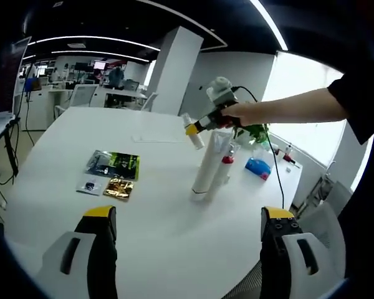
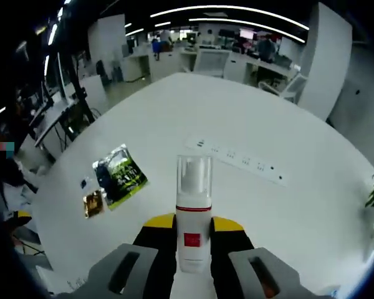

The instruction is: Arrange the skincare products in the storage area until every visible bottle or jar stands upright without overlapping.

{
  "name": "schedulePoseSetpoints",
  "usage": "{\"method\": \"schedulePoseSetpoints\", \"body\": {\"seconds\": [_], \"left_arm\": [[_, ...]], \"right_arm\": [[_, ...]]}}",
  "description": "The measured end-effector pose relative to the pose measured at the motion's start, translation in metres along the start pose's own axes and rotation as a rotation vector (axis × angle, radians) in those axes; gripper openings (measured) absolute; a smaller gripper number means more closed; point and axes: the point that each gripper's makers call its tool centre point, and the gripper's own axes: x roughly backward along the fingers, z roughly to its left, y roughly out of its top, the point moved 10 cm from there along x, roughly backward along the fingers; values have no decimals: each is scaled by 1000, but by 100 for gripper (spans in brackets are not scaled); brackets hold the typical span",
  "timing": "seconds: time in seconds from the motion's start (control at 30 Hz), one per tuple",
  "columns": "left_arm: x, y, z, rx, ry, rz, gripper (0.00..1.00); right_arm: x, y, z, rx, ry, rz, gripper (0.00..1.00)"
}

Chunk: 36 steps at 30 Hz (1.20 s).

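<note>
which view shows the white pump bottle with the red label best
The right gripper view: the white pump bottle with the red label stands close up in the right claw. The left gripper view shows it small and distant.

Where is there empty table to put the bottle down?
Bare table lies between the left gripper's jaws and the sachets, and past the sachets toward the far edge. It is crowded around the tall tube, where the right gripper holds the bottle.

On the round white table [image 1: 162, 243], a tall white upright tube [image 1: 207, 163] stands beside a smaller red-capped white bottle [image 1: 224, 168]. To their left lie a green foil sachet [image 1: 115, 164], a gold sachet [image 1: 118, 188] and a small clear packet [image 1: 89, 185]. Behind the tube, the right gripper [image 1: 193, 129] holds a clear-capped white pump bottle [image 2: 192, 215] above the table.
</note>
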Motion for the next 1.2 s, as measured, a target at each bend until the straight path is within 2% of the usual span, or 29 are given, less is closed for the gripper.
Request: {"method": "schedulePoseSetpoints", "body": {"seconds": [0.03, 0.17, 0.3, 0.6, 0.77, 1.2], "left_arm": [[0, 1, -1, -5, -2, -3, 88], [1, 5, -4, -23, -3, -3, 88], [4, 13, -4, -32, 2, -20, 88], [7, 23, -9, -68, 8, -31, 88], [7, 25, -15, -84, 4, -35, 88], [13, 31, -30, -117, -8, -42, 88]], "right_arm": [[11, 1, 2, 2, 1, -25, 11], [10, 11, -4, 10, 4, -101, 11], [26, 13, -6, -3, 6, -177, 11], [71, 3, -1, -39, 9, -298, 11], [88, -2, 1, -60, 15, -373, 11], [136, -17, 24, -65, 11, -549, 11]]}}
